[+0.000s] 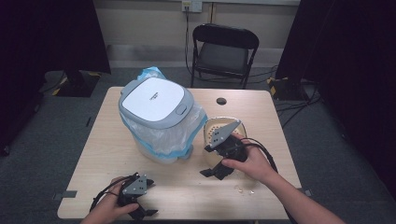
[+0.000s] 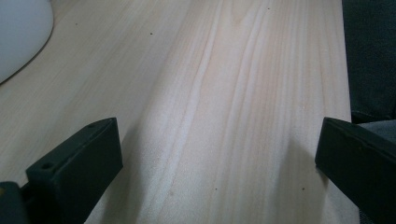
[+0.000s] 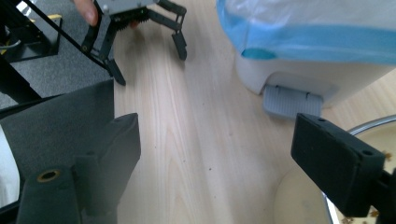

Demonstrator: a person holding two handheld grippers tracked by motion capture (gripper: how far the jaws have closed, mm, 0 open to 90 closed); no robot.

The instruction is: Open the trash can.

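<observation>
Resting on pale wood table [image 1: 261,116], grey carpet around: L gripper [image 1: 140,211] & R gripper [image 1: 215,171], both jaws apart.

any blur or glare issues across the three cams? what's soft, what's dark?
High view: room edges fall nearly black, the table evenly lit, the bin lid bright but not blown out. Left gripper view: wood grain sharp, the left claw jaws soft, casting faint shadows. Right gripper view: the near right claw jaws blurred, the pedal fairly crisp.
</observation>
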